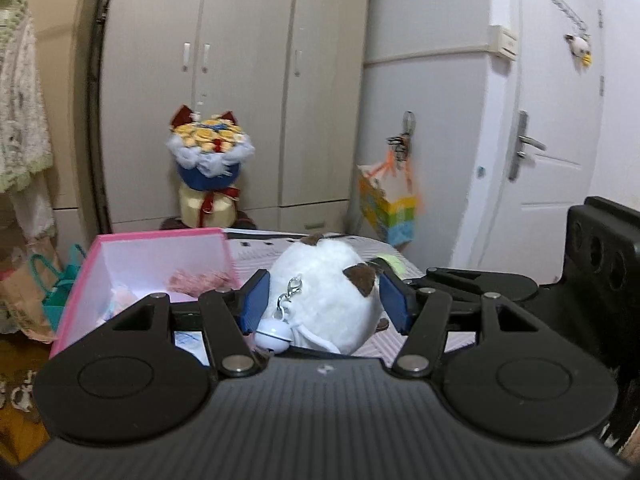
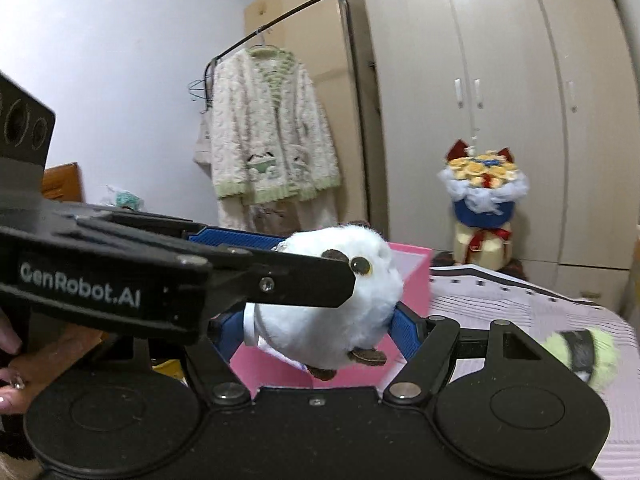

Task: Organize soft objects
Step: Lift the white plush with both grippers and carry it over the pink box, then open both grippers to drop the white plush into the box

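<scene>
Gripping one white plush point(image 1: 320, 292) from both sides, left tongs point(image 1: 324, 300) and right tongs point(image 2: 320, 332), its face toward the right camera

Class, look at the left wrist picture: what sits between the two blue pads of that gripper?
The white plush toy fills the gap in the left gripper, its blue pads at its flanks; a small white bell hangs near the left pad.

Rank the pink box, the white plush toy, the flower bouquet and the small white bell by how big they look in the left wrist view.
1. pink box
2. white plush toy, though it sits nearest the camera, so its rank over the bouquet is unsure
3. flower bouquet, farther back
4. bell, clearly smallest
</scene>
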`<state>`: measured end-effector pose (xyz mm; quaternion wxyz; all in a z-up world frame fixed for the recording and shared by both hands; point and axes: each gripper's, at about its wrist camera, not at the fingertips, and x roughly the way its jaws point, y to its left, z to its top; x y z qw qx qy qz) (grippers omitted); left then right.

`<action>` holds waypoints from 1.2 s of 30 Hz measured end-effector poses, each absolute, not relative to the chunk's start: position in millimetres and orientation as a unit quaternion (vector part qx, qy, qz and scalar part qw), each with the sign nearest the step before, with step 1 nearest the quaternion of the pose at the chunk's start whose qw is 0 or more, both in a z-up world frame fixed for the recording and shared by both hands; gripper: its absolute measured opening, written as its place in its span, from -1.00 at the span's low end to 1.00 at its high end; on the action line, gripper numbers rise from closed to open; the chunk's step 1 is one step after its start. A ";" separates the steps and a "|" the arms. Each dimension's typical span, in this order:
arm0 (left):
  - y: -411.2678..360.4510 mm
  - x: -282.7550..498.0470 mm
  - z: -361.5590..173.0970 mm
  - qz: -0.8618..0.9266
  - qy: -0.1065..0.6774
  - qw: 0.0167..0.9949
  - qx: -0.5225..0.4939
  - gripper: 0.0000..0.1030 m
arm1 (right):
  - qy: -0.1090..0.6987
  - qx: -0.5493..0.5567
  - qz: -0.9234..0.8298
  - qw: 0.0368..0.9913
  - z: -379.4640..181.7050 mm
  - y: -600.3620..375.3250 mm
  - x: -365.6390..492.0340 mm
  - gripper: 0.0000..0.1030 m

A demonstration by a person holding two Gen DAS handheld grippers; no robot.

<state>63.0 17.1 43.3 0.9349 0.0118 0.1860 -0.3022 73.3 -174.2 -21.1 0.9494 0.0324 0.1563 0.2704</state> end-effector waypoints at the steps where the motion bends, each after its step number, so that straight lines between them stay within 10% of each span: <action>1: 21.5 70.2 45.3 -0.295 0.188 0.937 0.013 0.13 | 0.165 0.047 0.282 0.944 -20.5 -171.5 85.2 0.50; 19: 92.3 192.8 -3.4 -0.235 0.315 0.917 -0.063 0.13 | 0.342 -0.011 0.304 0.889 -52.4 -74.2 216.2 0.51; 36: 109.6 167.7 -5.5 -0.214 0.294 0.930 -0.055 0.20 | 0.319 -0.116 0.259 0.904 -45.3 -68.9 183.4 0.65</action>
